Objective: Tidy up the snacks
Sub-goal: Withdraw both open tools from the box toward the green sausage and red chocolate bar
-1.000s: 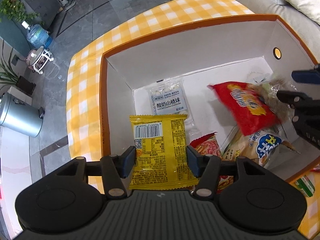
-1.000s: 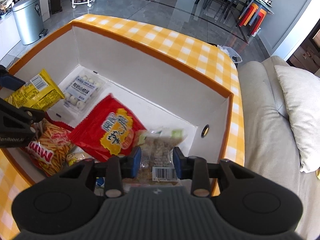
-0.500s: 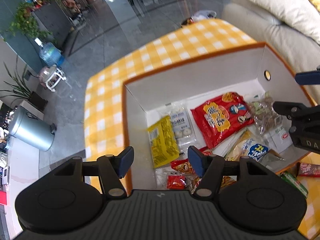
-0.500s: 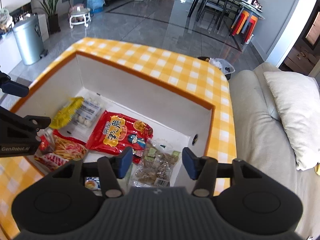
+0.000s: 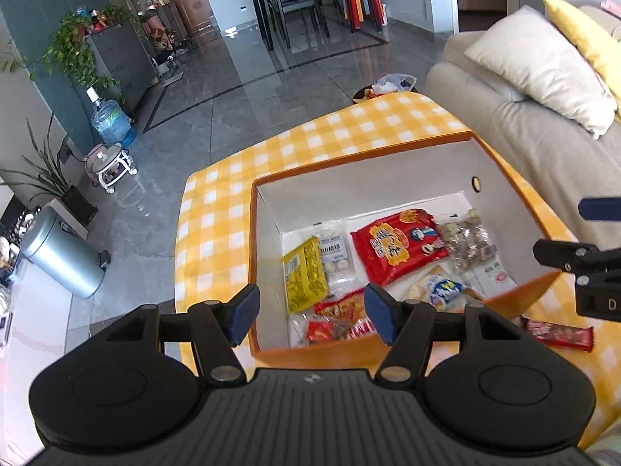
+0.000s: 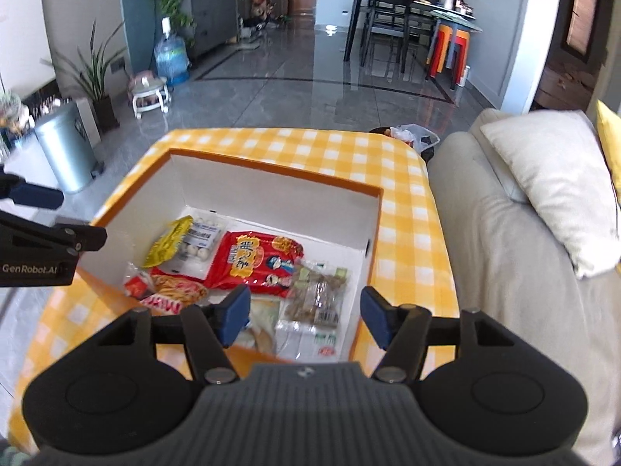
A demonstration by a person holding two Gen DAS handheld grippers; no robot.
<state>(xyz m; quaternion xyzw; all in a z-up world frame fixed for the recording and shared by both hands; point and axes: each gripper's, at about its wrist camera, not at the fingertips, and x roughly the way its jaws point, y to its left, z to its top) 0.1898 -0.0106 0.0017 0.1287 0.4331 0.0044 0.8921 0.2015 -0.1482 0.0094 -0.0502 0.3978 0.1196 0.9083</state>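
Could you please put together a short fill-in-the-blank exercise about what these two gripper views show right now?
1. The snacks lie inside an orange box whose inner walls are ____.
2. The yellow packet lies at the ____ end of the box, seen from the left wrist view.
3. Both the left gripper and the right gripper have their jaws ____ and hold nothing.
4. A red bar lies outside the box on the ____ tablecloth.

Missing words: white; left; open; checked
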